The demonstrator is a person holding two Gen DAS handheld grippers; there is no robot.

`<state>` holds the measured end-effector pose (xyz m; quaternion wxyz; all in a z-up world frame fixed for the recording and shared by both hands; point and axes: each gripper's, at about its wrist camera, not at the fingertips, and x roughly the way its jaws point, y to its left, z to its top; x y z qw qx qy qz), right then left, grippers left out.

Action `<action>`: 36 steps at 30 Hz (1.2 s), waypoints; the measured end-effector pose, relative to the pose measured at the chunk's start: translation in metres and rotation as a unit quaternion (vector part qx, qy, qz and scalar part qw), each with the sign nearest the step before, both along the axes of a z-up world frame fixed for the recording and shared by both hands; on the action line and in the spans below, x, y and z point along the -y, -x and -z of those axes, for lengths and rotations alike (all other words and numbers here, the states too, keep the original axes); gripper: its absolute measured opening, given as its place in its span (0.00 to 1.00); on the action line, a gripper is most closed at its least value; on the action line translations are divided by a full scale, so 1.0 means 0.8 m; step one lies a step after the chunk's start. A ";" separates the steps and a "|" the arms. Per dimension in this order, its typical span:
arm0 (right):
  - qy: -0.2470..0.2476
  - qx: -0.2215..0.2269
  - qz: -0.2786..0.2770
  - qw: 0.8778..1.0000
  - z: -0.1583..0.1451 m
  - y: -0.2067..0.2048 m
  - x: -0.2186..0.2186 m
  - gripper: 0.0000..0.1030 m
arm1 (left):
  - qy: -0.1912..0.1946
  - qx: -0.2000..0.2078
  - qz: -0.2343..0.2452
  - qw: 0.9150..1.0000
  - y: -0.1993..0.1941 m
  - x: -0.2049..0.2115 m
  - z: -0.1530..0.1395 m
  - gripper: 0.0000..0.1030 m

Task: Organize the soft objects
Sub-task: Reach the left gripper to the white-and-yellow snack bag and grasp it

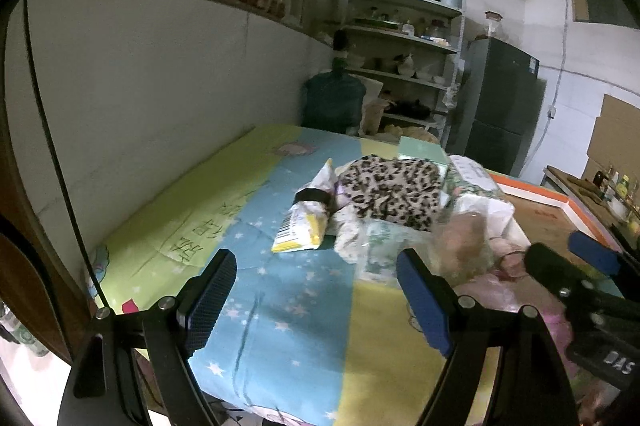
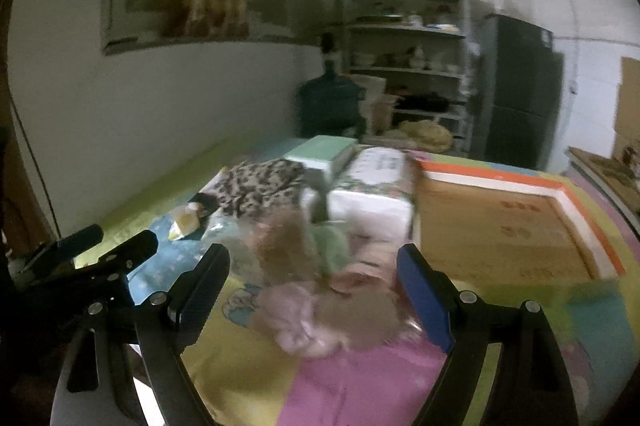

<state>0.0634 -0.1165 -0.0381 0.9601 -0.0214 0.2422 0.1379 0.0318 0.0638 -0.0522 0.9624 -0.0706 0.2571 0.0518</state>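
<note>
Beside the plush toys (image 2: 320, 290), a cardboard box (image 2: 500, 238) and leopard-print cloth (image 1: 394, 192) crowd the bedsheet (image 1: 288, 306).

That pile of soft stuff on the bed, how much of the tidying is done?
Little looks done: the leopard cloth, yellow packet and fluffy toys lie jumbled together, and the cardboard box looks empty. Nothing is in hand; the left gripper and right gripper are open. The sorting remains.

1. Left wrist view: looks forward between its own two fingers, low over the near edge of a patchwork bed cover (image 1: 280, 306), facing the far shelves (image 1: 404, 38).
2. Right wrist view: same direction, further right.
3. Both share the leopard-print cloth (image 1: 394, 186), shelves and dark cabinet (image 1: 500, 102).
</note>
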 end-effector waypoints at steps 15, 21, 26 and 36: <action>0.044 -0.053 -0.043 0.997 0.039 -0.094 -0.042 0.77 | 0.009 -0.025 0.021 0.999 -0.031 -0.018 0.019 0.80; 0.006 -0.063 -0.069 0.996 0.041 -0.099 -0.032 0.52 | 0.003 -0.033 0.013 0.999 -0.047 -0.026 0.023 0.80; -0.027 -0.060 -0.078 0.995 0.035 -0.096 -0.022 0.51 | -0.006 -0.037 0.007 0.999 -0.076 -0.042 0.021 0.80; -0.056 -0.048 -0.089 0.993 0.015 -0.082 -0.020 0.51 | -0.025 -0.088 0.063 0.994 -0.143 -0.046 0.030 0.74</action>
